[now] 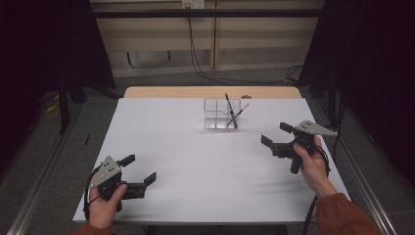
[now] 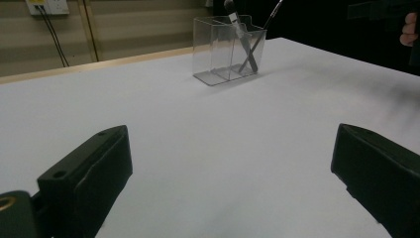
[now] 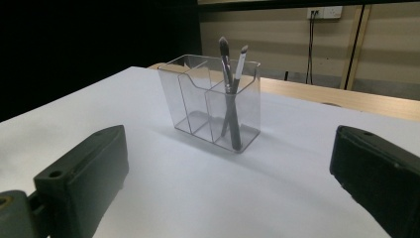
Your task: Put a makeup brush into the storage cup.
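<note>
Overall, high view — hidden or unclear: the person's forearms are cut off at the bottom edge; which compartment of the clear organizer holds the two brushes is hard to make out from above.
High view — organizer: stands on the white table near the middle of its far edge, well apart from both grippers.
High view — surroundings: a wooden strip runs behind the table's far edge, cables hang down the back wall, dark curtains at both sides; nothing stands between the grippers and the organizer.
High view — left gripper: near the table's front left corner, jaws spread, holding nothing, hand wrapped round the grip.
High view — right gripper: near the right edge, raised, jaws spread and pointing toward the table's middle, empty.
Left gripper view — hidden: both jaws are cut off by the bottom edge; the right side is dark and the other hand is only partly seen.
Left gripper view — organizer: far off; brushes lean crossed in its right-hand part.
Right gripper view — organizer: three compartments seen; both brushes stand tilted in the rightmost one.
Right gripper view — jaws: wide apart, with bare table between them.
</note>
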